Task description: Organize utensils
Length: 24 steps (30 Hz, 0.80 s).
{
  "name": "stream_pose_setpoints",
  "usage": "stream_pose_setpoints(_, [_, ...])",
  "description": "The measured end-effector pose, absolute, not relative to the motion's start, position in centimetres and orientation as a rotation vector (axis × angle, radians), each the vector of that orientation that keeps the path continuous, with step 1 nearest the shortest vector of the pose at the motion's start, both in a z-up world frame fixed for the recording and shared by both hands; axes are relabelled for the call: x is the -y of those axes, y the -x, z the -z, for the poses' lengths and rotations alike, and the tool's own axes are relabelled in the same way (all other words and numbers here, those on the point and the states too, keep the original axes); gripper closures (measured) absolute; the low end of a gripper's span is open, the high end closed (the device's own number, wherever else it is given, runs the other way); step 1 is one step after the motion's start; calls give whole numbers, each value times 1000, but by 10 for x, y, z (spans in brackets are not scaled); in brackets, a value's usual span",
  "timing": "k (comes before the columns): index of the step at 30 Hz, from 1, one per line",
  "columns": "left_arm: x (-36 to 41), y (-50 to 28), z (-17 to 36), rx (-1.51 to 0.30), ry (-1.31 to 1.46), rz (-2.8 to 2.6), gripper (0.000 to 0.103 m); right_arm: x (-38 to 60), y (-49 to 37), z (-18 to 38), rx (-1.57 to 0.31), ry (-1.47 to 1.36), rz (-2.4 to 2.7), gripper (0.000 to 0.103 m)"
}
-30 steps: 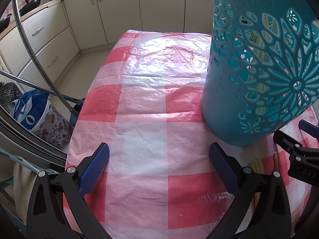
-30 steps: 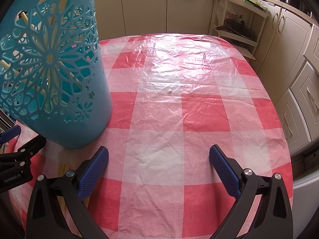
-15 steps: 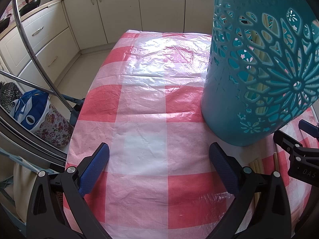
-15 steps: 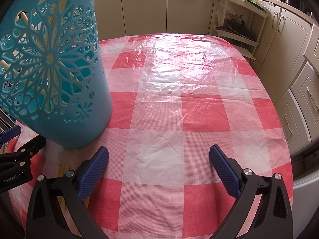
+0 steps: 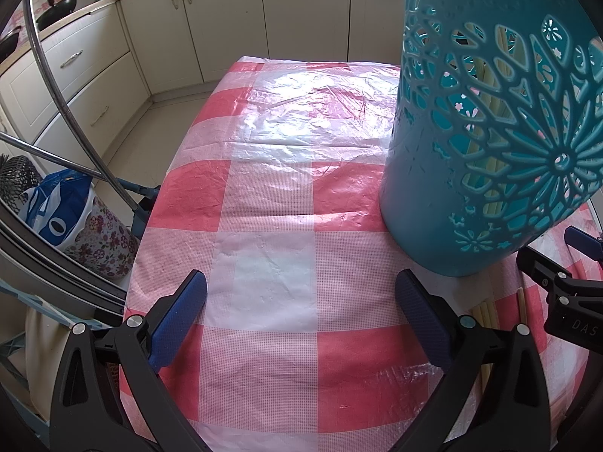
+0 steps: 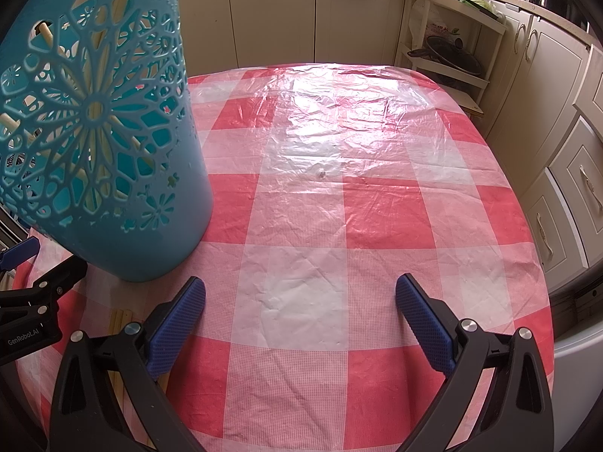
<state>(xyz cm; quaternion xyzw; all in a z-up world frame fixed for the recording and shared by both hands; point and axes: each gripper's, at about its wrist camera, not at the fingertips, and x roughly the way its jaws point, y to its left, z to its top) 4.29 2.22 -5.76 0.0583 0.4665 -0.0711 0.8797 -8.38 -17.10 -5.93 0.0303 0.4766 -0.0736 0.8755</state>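
Nothing has moved since the earlier frames: both grippers hang where they were, low over the table (image 5: 271, 196). The left gripper (image 5: 301, 316) is spread wide and empty; the right gripper (image 6: 301, 312) is equally wide and holds nothing. The teal holder (image 5: 471, 150) stands upright on the checked cloth between them, with several chopsticks already inside, seen through its cut-out wall. A few loose chopsticks (image 5: 486, 310) lie flat on the cloth just in front of the holder, nearer the grippers. This looks like a pause before the next pickup. One gripper should drop to the loose sticks, narrow on one, then lift it above the holder's rim.
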Motion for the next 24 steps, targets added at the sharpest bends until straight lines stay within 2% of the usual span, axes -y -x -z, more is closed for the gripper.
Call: stream_pose_setpoints(24, [-23,-43,57,-972,-121,148,7,171,84,59,-995,-63,154,7])
